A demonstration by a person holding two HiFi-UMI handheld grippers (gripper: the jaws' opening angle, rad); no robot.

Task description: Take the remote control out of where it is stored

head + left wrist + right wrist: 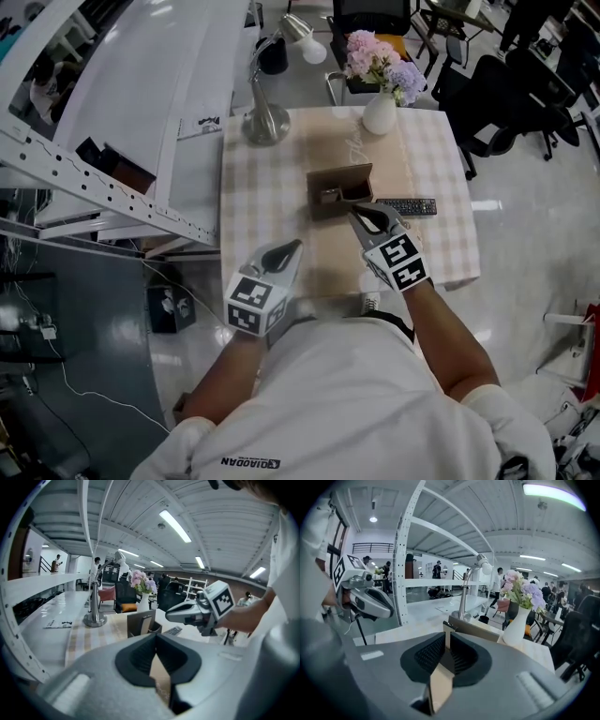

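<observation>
The right hand-held gripper (364, 216), jaws slightly apart and empty, hangs beside the brown holder (339, 190); the remote control (406, 206) lies on the surface (267, 192) nearby; the left hand-held gripper (291, 247) is closed, empty

Remote (406, 206) right of box (339, 190), perhaps touching

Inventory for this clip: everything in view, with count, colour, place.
remote control: one, black, on table right of box
storage box: one, brown, table centre
lamp: one, silver, table's far-left corner
vase: one, white, far edge, pink-lilac flowers
table: one, checked cloth
shelving: one, white, left
office chairs: several, black, far right
left tongs: one, grey, shut, near edge
right tongs: one, grey, slightly open, at box
</observation>
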